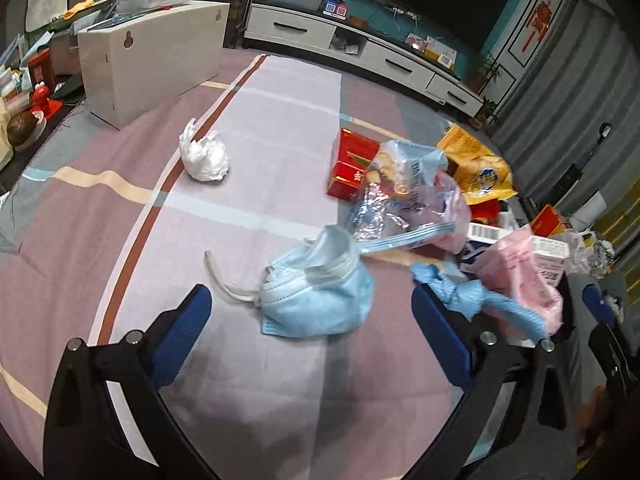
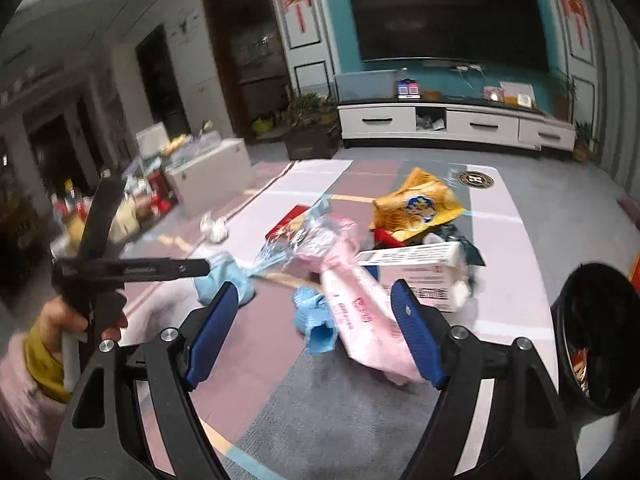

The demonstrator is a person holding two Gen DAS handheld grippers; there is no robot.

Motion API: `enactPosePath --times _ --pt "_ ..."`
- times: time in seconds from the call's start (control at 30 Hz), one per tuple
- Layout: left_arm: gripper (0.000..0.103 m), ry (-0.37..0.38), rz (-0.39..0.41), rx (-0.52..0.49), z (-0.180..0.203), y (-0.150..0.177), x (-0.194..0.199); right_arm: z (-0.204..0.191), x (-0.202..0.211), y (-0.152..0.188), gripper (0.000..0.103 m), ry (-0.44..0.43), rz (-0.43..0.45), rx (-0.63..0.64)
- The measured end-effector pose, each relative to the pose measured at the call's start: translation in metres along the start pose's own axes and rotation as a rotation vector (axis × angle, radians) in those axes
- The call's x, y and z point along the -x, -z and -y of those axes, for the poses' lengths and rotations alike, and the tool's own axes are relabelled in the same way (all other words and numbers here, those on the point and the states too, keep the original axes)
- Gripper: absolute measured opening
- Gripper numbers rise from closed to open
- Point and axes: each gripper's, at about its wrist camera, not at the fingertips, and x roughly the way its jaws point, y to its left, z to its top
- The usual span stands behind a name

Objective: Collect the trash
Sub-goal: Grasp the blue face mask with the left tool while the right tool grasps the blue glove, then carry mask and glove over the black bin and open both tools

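Observation:
Trash lies on a pink and grey rug. A crumpled blue face mask [image 1: 316,296] lies just ahead of my open, empty left gripper [image 1: 312,312]. A white tissue wad [image 1: 204,154] lies further off to the left. A clear plastic bag [image 1: 404,200], a red box [image 1: 352,168], a yellow bag [image 1: 476,168] and a pink wrapper [image 1: 524,276] pile at the right. My right gripper [image 2: 316,320] is open and empty, over a blue crumpled piece [image 2: 314,316] and the pink wrapper [image 2: 368,320]. A black bin [image 2: 596,340] stands at the right.
A white box [image 2: 416,276] and the yellow bag [image 2: 416,204] lie behind the pink wrapper. A white cabinet [image 1: 152,60] stands at the rug's far left, with clutter beside it. A TV stand [image 2: 456,124] lines the back wall. The left gripper's handle [image 2: 100,268] shows at left.

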Motion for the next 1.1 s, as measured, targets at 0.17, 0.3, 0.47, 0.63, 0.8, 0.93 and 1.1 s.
enactPosePath --times 0.17,0.3,0.47,0.63,0.8,0.93,1.1 --pt "0.088 -0.037 -0.011 -0.043 0.009 0.003 -0.012 -0.014 -0.023 0.003 0.071 0.052 -0.067 0.053" --pt "0.077 -0.048 -0.033 -0.071 0.015 0.005 -0.020 -0.021 -0.035 0.008 0.062 0.068 -0.107 0.098" --pt "0.063 -0.077 -0.039 -0.079 0.015 0.008 -0.024 -0.021 -0.049 0.018 0.045 0.102 -0.161 0.113" --pt "0.036 -0.071 -0.048 -0.082 0.014 0.010 -0.022 -0.022 -0.053 0.021 0.027 0.096 -0.183 0.113" --pt "0.014 -0.044 -0.044 -0.075 0.017 0.010 -0.013 -0.022 -0.055 0.023 0.014 0.086 -0.208 0.120" --pt "0.012 0.030 0.002 -0.082 0.024 0.010 0.013 -0.024 -0.053 0.023 0.002 0.078 -0.205 0.128" --pt "0.012 0.106 0.089 -0.097 0.032 0.009 0.046 -0.028 -0.027 0.016 0.002 0.011 -0.110 0.122"
